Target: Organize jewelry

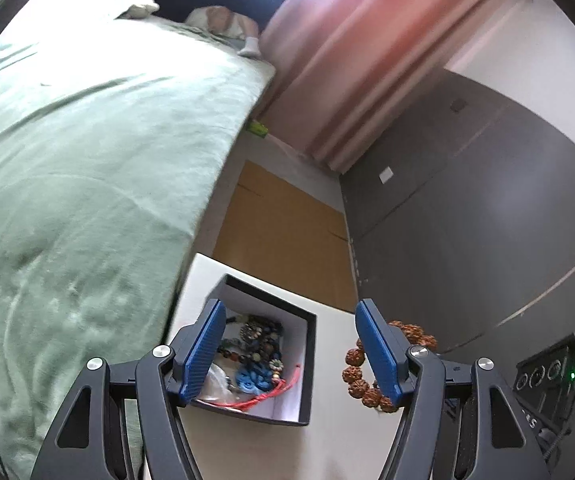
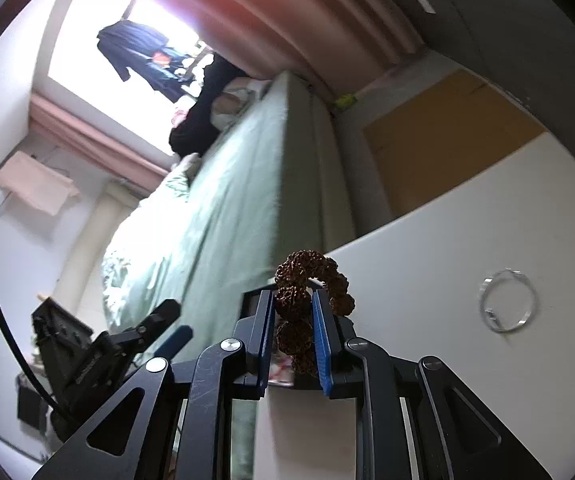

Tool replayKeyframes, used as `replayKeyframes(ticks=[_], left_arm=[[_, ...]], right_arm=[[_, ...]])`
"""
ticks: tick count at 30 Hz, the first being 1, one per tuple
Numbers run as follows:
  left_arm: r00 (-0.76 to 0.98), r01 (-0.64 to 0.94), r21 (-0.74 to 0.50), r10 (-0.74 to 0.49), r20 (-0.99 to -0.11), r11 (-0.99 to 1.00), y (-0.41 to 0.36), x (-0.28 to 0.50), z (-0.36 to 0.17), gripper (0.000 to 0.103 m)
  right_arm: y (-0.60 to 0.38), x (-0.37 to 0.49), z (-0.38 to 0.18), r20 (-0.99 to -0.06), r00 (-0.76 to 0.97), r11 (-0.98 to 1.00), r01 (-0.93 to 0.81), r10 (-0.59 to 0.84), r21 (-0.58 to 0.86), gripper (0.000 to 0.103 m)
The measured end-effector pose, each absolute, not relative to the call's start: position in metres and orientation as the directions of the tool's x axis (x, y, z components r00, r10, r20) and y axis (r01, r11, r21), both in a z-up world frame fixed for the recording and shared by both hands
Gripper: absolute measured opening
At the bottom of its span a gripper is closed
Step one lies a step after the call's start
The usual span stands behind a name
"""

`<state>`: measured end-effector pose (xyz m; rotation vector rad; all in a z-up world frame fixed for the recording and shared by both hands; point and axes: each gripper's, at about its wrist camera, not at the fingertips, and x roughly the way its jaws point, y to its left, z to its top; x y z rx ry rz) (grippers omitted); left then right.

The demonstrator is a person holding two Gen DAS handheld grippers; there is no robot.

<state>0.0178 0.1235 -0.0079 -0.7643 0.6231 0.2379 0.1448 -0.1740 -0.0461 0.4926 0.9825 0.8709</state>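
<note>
Left wrist view: the left hand-held gripper (image 1: 291, 350) stands with its blue-padded jaws spread wide and nothing between the pads. It hovers over a white table (image 1: 327, 440) that sits beside a bed with a green cover (image 1: 87, 180). Under its left finger, near the table's edge by the bed, lies a black square box with a white lining (image 1: 307, 360), holding mixed beads, a blue ornament and a red cord. A bracelet of knobbly brown seed beads (image 1: 353, 376) shows just behind the right finger, apart from the box.

Right wrist view: the right hand-held gripper (image 2: 293, 320) has its jaws drawn close, pinching the bracelet of knobbly brown seed beads (image 2: 319, 268), which loops up above the fingertips. To the right, a thin silver bangle (image 2: 507, 300) lies flat on the white table (image 2: 447, 240), well apart from the gripper.
</note>
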Motion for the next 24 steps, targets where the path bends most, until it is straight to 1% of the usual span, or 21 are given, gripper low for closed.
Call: replayKeyframes(ticks=[3, 8, 11, 12, 13, 14, 15, 16, 18, 20, 24], left_arm=[[0.799, -0.435, -0.581, -0.003, -0.602, 0.687, 0.133, 0.013, -0.007, 0.068], [0.816, -0.446, -0.612, 0.016, -0.578, 0.653, 0.148, 0.001, -0.002, 0.068], [0.82, -0.455, -0.621, 0.028, -0.572, 0.638, 0.154, -0.005, 0.001, 0.068], [0.821, -0.456, -0.623, 0.031, -0.57, 0.636, 0.156, -0.006, 0.002, 0.068], [0.821, -0.458, -0.621, 0.034, -0.57, 0.636, 0.155, -0.007, 0.002, 0.068], [0.819, -0.461, -0.617, 0.038, -0.573, 0.638, 0.154, -0.007, 0.003, 0.068], [0.817, -0.462, -0.612, 0.039, -0.576, 0.642, 0.154, -0.006, 0.004, 0.068], [0.814, -0.462, -0.607, 0.038, -0.58, 0.647, 0.153, -0.006, 0.003, 0.069], [0.809, -0.46, -0.599, 0.031, -0.587, 0.655, 0.149, -0.003, 0.004, 0.072], [0.808, -0.451, -0.595, 0.022, -0.588, 0.665, 0.145, 0.0, 0.004, 0.08], [0.807, -0.427, -0.579, 0.003, -0.591, 0.694, 0.13, 0.007, 0.006, 0.081]], right_arm=[[-0.166, 0.142, -0.042, -0.469, 0.255, 0.534, -0.434, 0.845, 0.726, 0.02], [-0.141, 0.138, -0.043, -0.44, 0.203, 0.483, -0.447, 0.875, 0.753, 0.02], [-0.121, 0.136, -0.045, -0.386, 0.146, 0.408, -0.459, 0.911, 0.789, 0.02], [-0.114, 0.137, -0.046, -0.381, 0.142, 0.401, -0.462, 0.914, 0.791, 0.02], [-0.108, 0.138, -0.047, -0.422, 0.151, 0.441, -0.462, 0.894, 0.77, 0.022], [-0.104, 0.137, -0.051, -0.471, 0.15, 0.482, -0.462, 0.869, 0.744, 0.027], [-0.101, 0.138, -0.055, -0.509, 0.144, 0.514, -0.456, 0.848, 0.727, 0.047], [-0.103, 0.139, -0.059, -0.541, 0.159, 0.55, -0.438, 0.826, 0.711, 0.056], [-0.112, 0.14, -0.062, -0.553, 0.191, 0.577, -0.416, 0.811, 0.703, 0.056], [-0.124, 0.142, -0.064, -0.579, 0.201, 0.607, -0.393, 0.79, 0.691, 0.061], [-0.151, 0.143, -0.062, -0.617, 0.236, 0.656, -0.373, 0.751, 0.656, 0.062]])
